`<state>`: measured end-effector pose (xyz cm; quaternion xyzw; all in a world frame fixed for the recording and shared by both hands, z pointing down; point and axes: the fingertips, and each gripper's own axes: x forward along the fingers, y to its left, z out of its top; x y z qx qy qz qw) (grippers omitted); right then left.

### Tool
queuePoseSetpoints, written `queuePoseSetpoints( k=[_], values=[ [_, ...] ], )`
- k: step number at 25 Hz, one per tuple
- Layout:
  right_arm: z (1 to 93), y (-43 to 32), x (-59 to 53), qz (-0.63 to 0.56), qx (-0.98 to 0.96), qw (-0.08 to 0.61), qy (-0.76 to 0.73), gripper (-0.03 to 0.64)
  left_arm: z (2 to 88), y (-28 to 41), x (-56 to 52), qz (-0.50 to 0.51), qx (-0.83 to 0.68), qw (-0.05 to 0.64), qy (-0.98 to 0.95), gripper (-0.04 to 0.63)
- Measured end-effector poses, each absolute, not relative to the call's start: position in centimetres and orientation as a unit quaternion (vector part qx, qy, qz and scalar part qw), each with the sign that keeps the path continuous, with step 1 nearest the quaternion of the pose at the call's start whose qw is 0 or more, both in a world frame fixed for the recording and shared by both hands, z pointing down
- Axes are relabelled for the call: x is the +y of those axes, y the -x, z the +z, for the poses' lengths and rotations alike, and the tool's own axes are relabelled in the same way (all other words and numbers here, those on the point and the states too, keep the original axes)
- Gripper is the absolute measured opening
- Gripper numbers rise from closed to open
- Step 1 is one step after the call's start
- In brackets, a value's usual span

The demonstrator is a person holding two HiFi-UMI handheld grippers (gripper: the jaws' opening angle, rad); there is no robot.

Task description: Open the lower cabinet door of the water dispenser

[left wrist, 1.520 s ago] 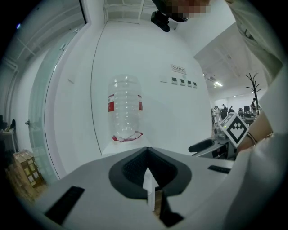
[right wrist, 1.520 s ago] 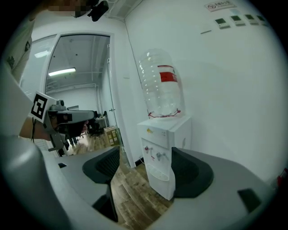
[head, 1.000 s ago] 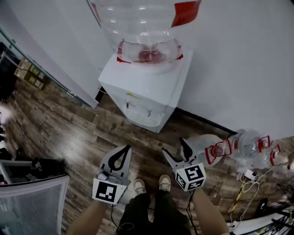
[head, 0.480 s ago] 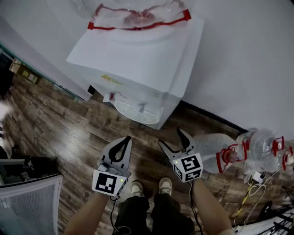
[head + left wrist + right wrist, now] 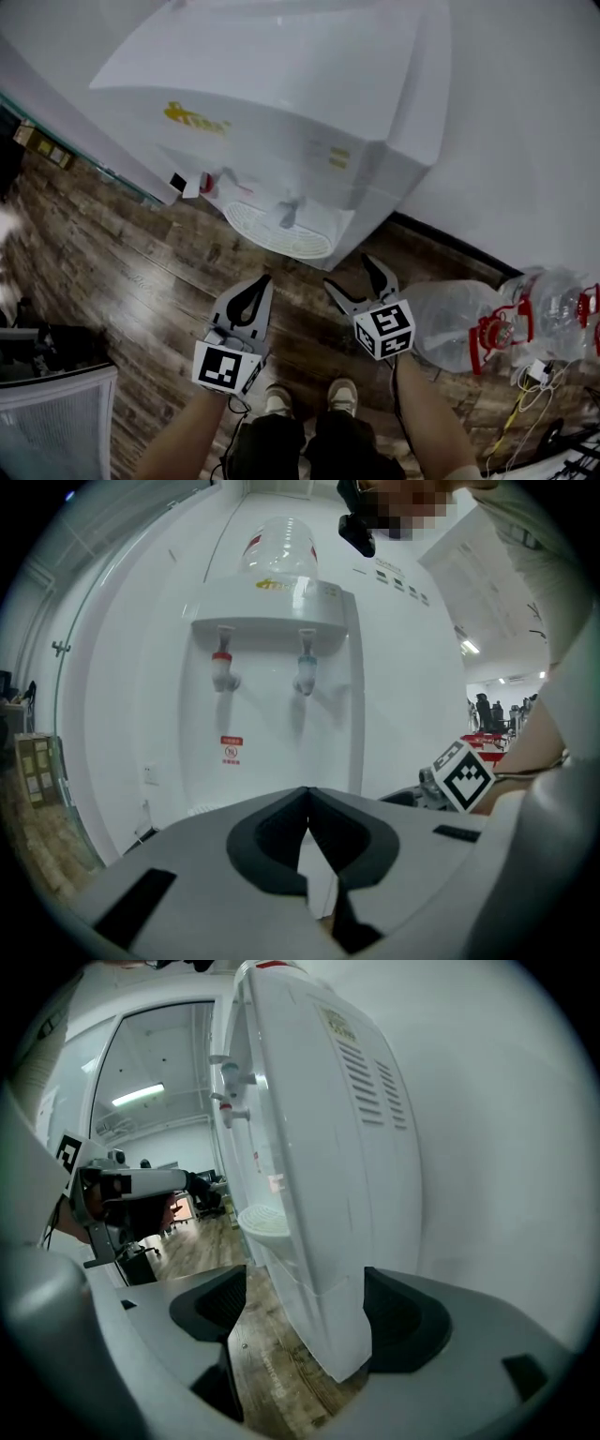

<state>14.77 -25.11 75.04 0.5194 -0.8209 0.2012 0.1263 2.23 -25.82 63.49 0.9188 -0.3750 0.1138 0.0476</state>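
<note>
Well, close under me is a dark wood floor (image 5: 141, 272), and my two shoes (image 5: 281, 401) stand on it. A grey mesh thing (image 5: 52, 422) is by my left side. On my right, two clear bottles (image 5: 445, 323) with red bits lie on the floor, next to some thin cables (image 5: 520, 398). Past my claws stands the white water dispenser (image 5: 281, 84), by a white wall (image 5: 525, 141).

My left claw (image 5: 261, 279) is closed, tip on tip, with nothing in it. It hangs over the floor and touches nothing. My right claw (image 5: 352, 274) is wide apart, and its jaws have just been opening. Nothing sits between them. Through the gap I only see the bottom corner of the dispenser, a bit away. Both claws are near the dispenser's foot but apart from it.

The lower cabinet door (image 5: 281, 775) is low on the plain white front, under the red tap (image 5: 221, 667) and the blue tap (image 5: 305, 672). It looks shut. I cannot see its edges well.

I count two claws, two marker cubes (image 5: 225, 367), one dispenser, one round drip tray (image 5: 277, 230), two taps, one red sticker (image 5: 230, 750) and one big bottle (image 5: 281, 546) on top.
</note>
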Motion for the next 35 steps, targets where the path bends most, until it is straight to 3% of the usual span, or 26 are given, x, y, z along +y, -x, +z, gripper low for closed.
queuePoseSetpoints(
  k=[8, 19, 29, 35],
  values=[
    [78.5, -14.4, -26.9, 0.186, -0.829, 0.134, -0.510, 0.391, 67.4, -2.0, -26.8, 0.111, -0.381, 0.051, -0.916, 0.005],
    [79.8, -13.6, -27.8, 0.198, -0.814, 0.109, -0.535, 0.340, 69.6, -2.2, -26.2, 0.121, -0.370, 0.057, -0.919, 0.005],
    [79.9, -14.7, -27.8, 0.188, -0.787, 0.127, -0.574, 0.187, 69.9, -2.5, -25.9, 0.118, -0.365, 0.062, -0.922, 0.005],
    [80.1, -14.3, -26.7, 0.179, -0.787, 0.137, -0.574, 0.173, 69.8, -2.8, -26.0, 0.113, -0.364, 0.064, -0.923, 0.005]
  ],
)
